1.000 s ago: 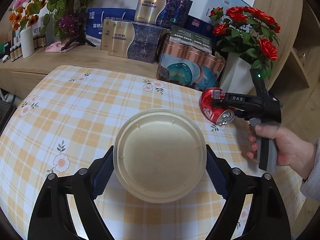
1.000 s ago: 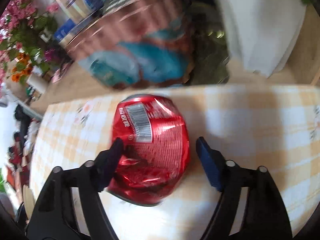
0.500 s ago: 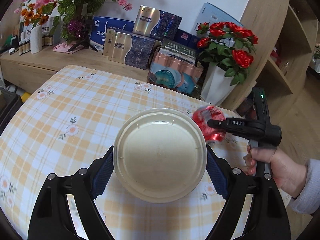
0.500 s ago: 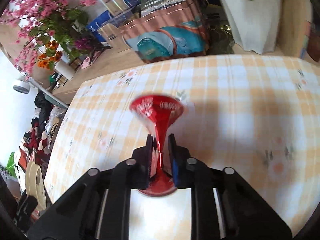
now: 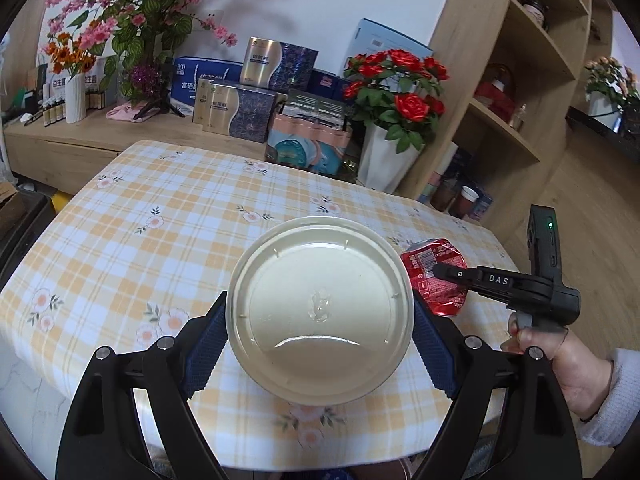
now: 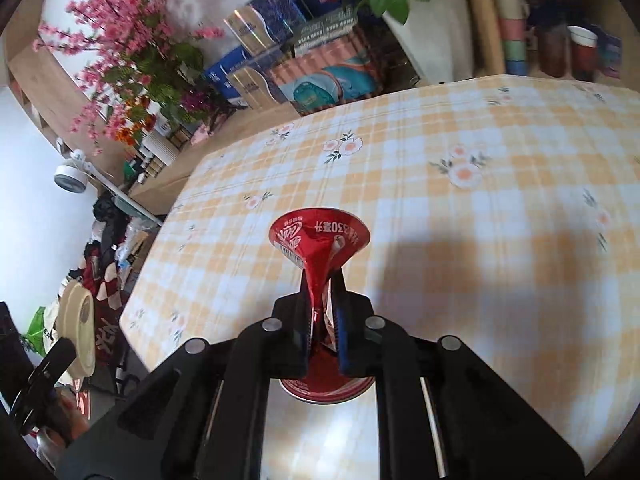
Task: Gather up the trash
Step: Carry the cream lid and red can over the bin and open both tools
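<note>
Two pieces of trash are held above the checked tablecloth [image 5: 132, 248]: the right gripper [image 6: 322, 320], jaws just closed, pinches a red can [image 6: 319, 240] flat, its lower end hidden; the left gripper [image 5: 320, 344], spread wide, clasps a beige bowl [image 5: 320, 316] near the tabletop's right edge.

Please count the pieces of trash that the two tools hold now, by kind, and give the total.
Round beige takeaway lid, gripped at its edges by the left tool: 1
Red soda can, crushed flat in the right tool: 1
Total: 2
</note>
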